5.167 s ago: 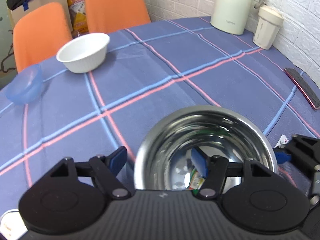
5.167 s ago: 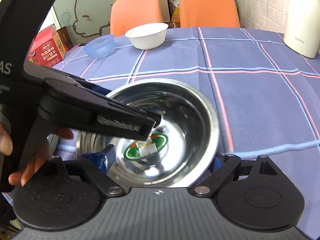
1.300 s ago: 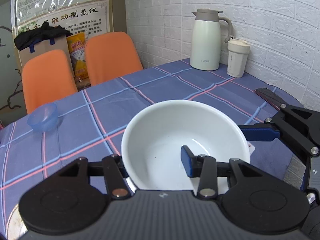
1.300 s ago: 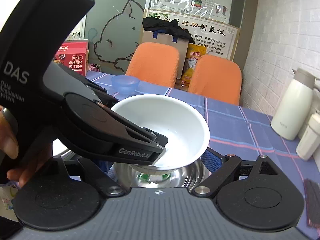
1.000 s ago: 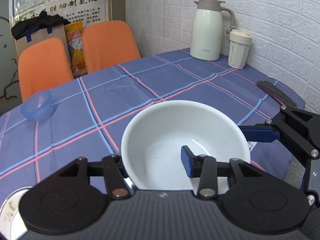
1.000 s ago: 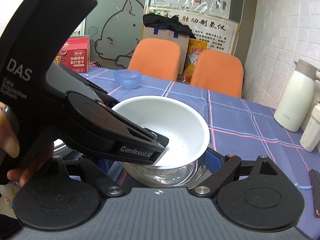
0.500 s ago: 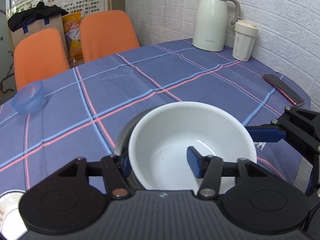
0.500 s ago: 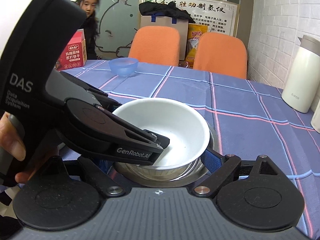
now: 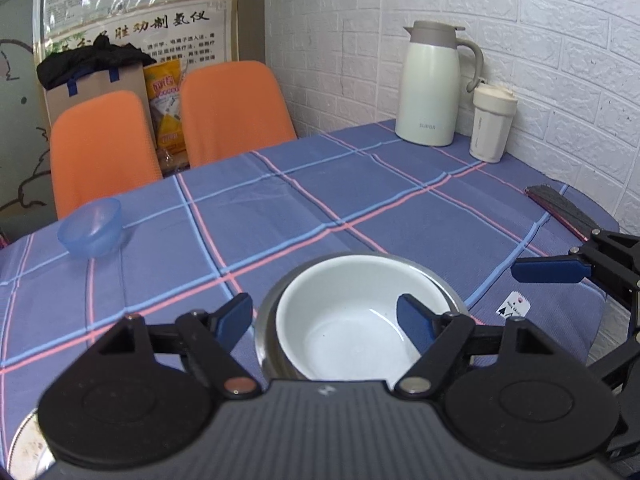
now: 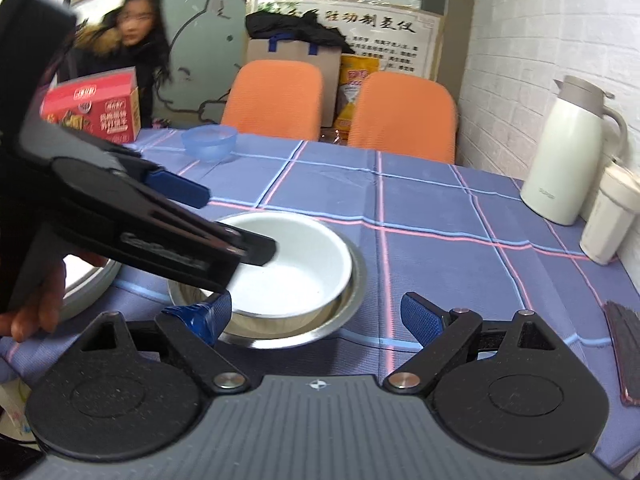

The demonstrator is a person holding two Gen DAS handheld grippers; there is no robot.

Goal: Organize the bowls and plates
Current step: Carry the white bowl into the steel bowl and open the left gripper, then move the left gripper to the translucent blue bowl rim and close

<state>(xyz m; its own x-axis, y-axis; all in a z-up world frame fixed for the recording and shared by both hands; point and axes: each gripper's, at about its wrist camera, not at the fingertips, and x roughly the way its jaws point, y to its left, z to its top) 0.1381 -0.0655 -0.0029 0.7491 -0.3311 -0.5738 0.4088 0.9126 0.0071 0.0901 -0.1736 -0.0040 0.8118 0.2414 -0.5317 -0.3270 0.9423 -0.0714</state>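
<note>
Now white bowl (image 9: 344,320) nested in steel bowl (image 10: 352,300), left gripper (image 9: 326,316) jaws just spread off its rim, right gripper (image 10: 316,316) jaws apart.

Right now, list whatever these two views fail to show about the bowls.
- Steel bowl: its inside, covered by the white bowl in both views.
- White bowl's near rim: behind the left tongs body in the left view, behind their arm in the right view.
- Plate at the left edge: mostly hidden by the left hand.

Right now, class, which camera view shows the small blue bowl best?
The left wrist view: the blue bowl sits unobstructed on the tablecloth, its rim and side clear. The right wrist view shows it complete too, but farther back and smaller, beside a red box.
</note>
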